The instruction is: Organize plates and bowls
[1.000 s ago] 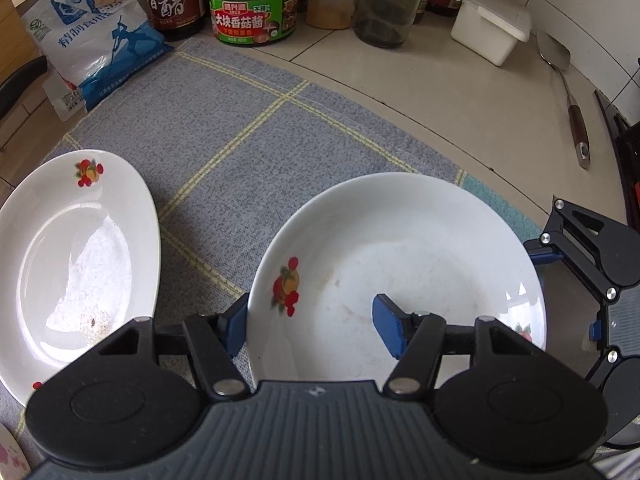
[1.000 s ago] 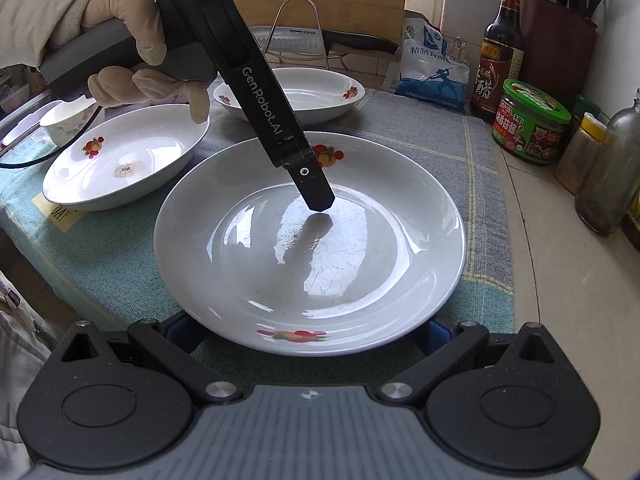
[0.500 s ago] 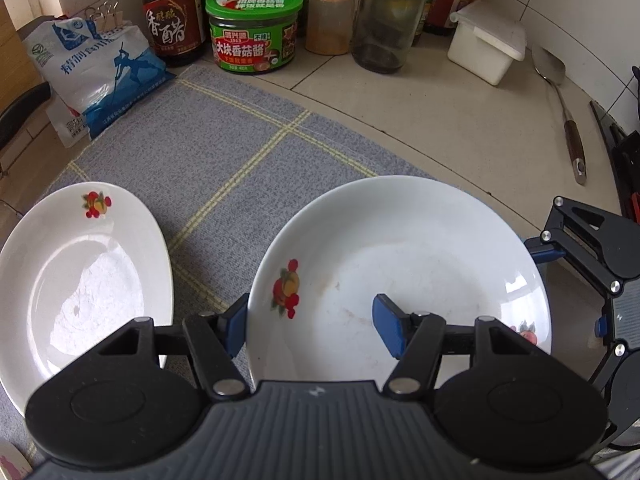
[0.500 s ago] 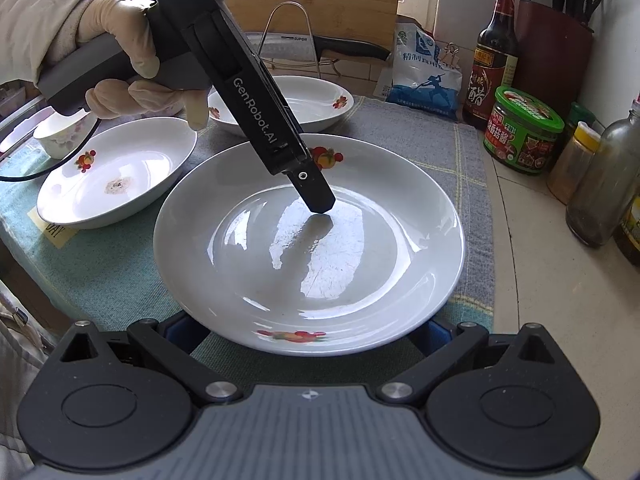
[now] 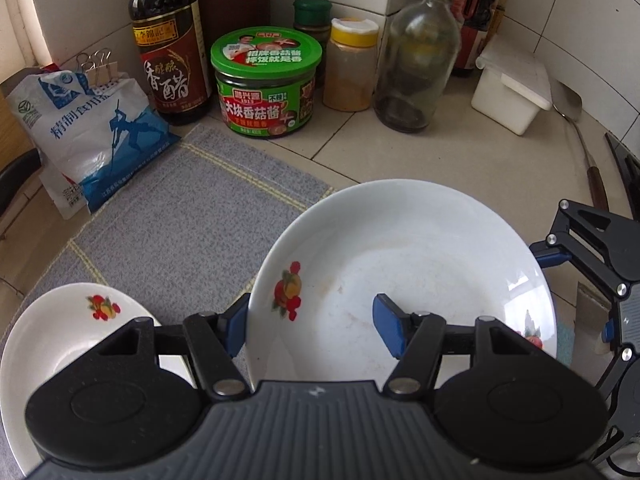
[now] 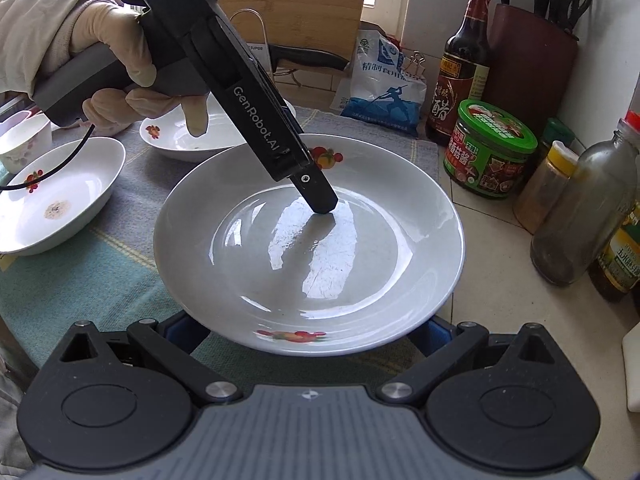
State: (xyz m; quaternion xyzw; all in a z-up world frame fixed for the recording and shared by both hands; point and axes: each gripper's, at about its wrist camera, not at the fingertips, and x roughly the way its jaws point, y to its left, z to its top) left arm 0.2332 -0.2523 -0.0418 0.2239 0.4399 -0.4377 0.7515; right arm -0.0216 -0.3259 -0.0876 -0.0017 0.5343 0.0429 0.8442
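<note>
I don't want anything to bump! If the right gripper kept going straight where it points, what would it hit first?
Probably the white plate: its near rim lies just ahead of the right gripper, over its finger ends. Whether they touch it, the picture does not show.

We saw a vinegar bottle, a green sauce jar and a salt bag along the counter wall.
</note>
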